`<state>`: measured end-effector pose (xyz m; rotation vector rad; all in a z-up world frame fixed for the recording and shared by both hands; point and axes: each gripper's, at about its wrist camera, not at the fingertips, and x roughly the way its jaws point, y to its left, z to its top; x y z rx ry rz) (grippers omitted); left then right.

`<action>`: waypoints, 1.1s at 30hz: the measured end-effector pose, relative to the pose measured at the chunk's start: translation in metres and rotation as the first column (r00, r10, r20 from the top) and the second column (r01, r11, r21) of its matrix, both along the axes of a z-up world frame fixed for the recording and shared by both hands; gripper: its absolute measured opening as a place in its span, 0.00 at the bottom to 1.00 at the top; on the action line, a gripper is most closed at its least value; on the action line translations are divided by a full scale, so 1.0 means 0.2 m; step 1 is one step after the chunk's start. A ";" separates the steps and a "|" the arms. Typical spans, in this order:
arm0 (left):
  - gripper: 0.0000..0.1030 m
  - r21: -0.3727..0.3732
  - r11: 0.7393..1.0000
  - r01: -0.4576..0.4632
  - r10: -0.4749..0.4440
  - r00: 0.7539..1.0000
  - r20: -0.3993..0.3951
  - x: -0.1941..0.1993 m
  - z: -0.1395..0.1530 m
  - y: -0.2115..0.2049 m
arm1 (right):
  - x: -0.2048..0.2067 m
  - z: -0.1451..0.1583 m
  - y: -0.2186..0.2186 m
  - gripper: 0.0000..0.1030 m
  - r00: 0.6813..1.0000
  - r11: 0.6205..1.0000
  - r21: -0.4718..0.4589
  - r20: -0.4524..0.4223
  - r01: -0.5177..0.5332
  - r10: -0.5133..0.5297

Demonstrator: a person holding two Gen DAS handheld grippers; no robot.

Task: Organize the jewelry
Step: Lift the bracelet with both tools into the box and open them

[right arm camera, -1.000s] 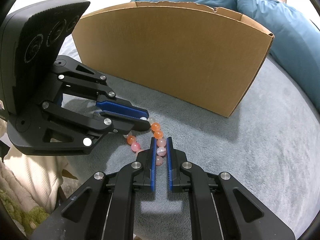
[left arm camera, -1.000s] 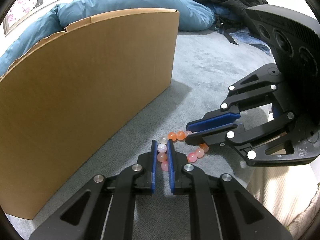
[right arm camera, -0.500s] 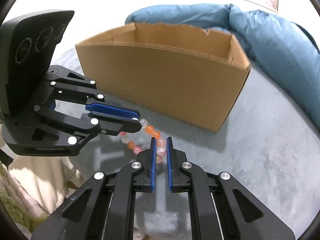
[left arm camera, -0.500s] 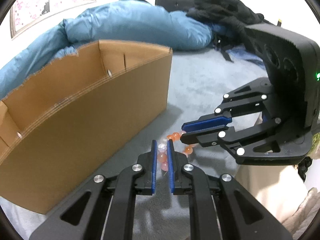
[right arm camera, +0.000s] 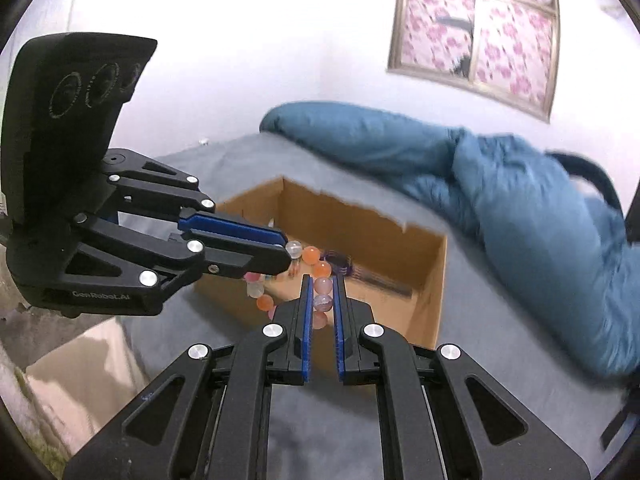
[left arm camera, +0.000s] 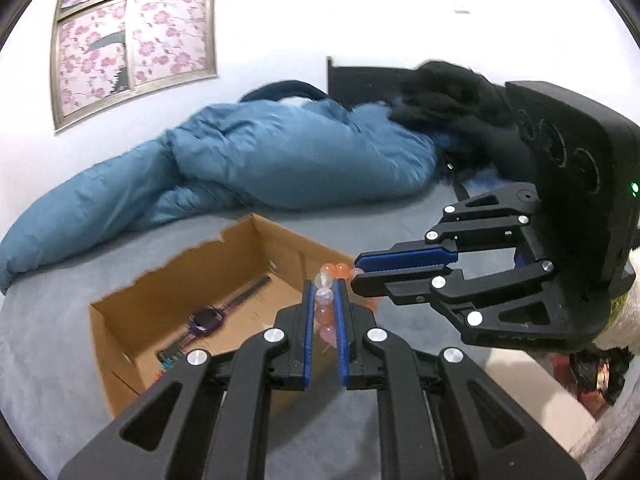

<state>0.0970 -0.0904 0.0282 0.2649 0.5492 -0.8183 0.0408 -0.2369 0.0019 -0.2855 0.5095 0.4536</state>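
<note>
Both grippers are gripping one bead bracelet: the left gripper and the right gripper are each pinching it with fingers nearly shut, holding it in the air just in front of the open cardboard box. One purple watch is already lying inside; the bracelet is not yet in. Round, glossy orange, pink and clear beads are contrasting with matte, ragged-edged cardboard and the soft grey bed.

From my remote seat, the only lettering I can read is "GenRobot.AI", printed in pale characters along the lower edge of the left gripper body, seen through the right wrist camera.
</note>
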 end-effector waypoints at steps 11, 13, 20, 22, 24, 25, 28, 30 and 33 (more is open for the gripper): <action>0.09 0.025 0.995 -0.101 0.104 0.941 -0.323 0.45 -0.16 0.11 | 0.48 -0.16 0.09 0.07 0.954 0.995 0.083 -0.290 -0.048 0.070; 0.09 0.055 0.993 -0.101 0.115 0.922 -0.370 0.49 -0.23 0.11 | 0.51 -0.22 0.10 0.07 0.935 0.995 0.085 -0.346 -0.048 0.075; 0.09 0.135 0.986 -0.102 0.153 0.876 -0.457 0.56 -0.42 0.12 | 0.58 -0.35 0.16 0.08 0.891 0.997 0.022 -0.448 -0.073 0.075; 0.09 0.152 0.983 -0.103 0.163 0.866 -0.473 0.57 -0.45 0.11 | 0.60 -0.39 0.17 0.08 0.880 0.997 0.008 -0.471 -0.071 0.067; 0.09 0.169 0.980 -0.104 0.175 0.857 -0.484 0.58 -0.48 0.11 | 0.62 -0.40 0.16 0.08 0.868 0.998 0.016 -0.493 -0.061 0.061; 0.09 0.186 0.977 -0.107 0.186 0.855 -0.484 0.59 -0.49 0.10 | 0.64 -0.41 0.15 0.10 0.863 0.999 0.011 -0.503 -0.050 0.048; 0.10 0.188 0.975 -0.118 0.197 0.848 -0.492 0.60 -0.50 0.11 | 0.65 -0.42 0.14 0.11 0.869 0.999 -0.020 -0.494 -0.041 0.026; 0.15 0.185 0.975 -0.126 0.202 0.848 -0.489 0.61 -0.49 0.12 | 0.64 -0.41 0.13 0.11 0.871 0.999 -0.016 -0.492 -0.037 0.024; 0.15 0.171 0.975 -0.144 0.210 0.853 -0.477 0.60 -0.47 0.14 | 0.62 -0.39 0.11 0.11 0.879 1.000 -0.013 -0.476 -0.021 0.012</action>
